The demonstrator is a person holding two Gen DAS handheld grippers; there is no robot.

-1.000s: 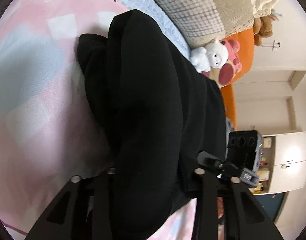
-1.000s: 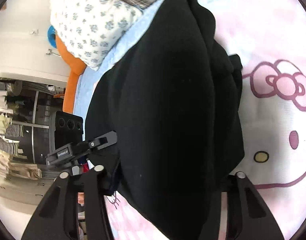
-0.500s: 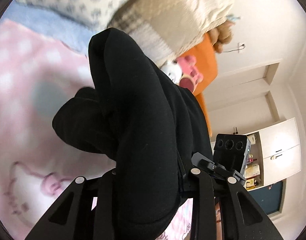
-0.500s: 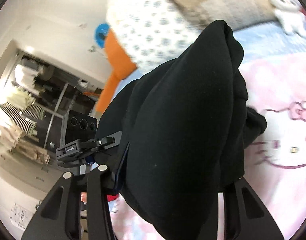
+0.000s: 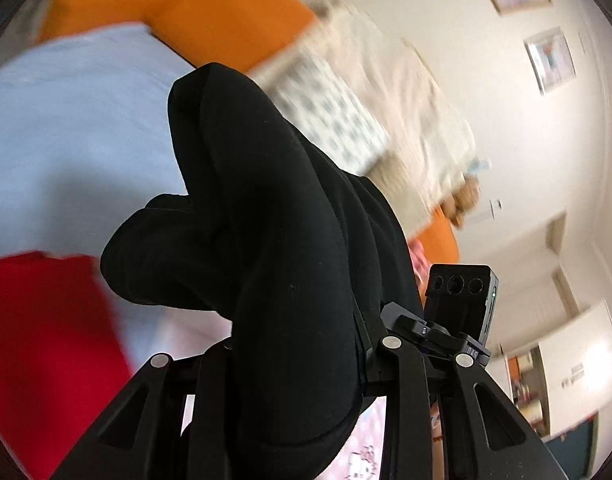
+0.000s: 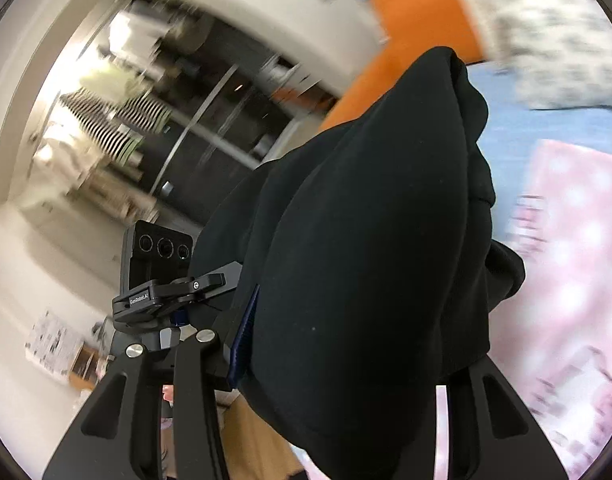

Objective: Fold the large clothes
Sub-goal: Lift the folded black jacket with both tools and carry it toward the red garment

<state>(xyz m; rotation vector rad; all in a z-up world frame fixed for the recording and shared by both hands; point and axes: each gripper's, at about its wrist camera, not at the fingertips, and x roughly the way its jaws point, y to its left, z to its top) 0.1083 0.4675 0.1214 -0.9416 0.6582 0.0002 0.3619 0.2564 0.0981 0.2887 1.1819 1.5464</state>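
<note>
Over on the left wrist view, an orange cushion (image 5: pixel 226 12) sits at the top with a spotted pillow (image 5: pixel 329 116) just beside it and a cream blanket (image 5: pixel 409 96) heaped alongside. A red cloth (image 5: pixel 38 344) blurs in low at the left, on a pale blue sheet (image 5: pixel 74 120). Two framed pictures (image 5: pixel 549 60) hang on the wall. On the right wrist view, a pink patterned sheet (image 6: pixel 565 280) and striped clothes (image 6: pixel 106 120) in a dark wardrobe.
</note>
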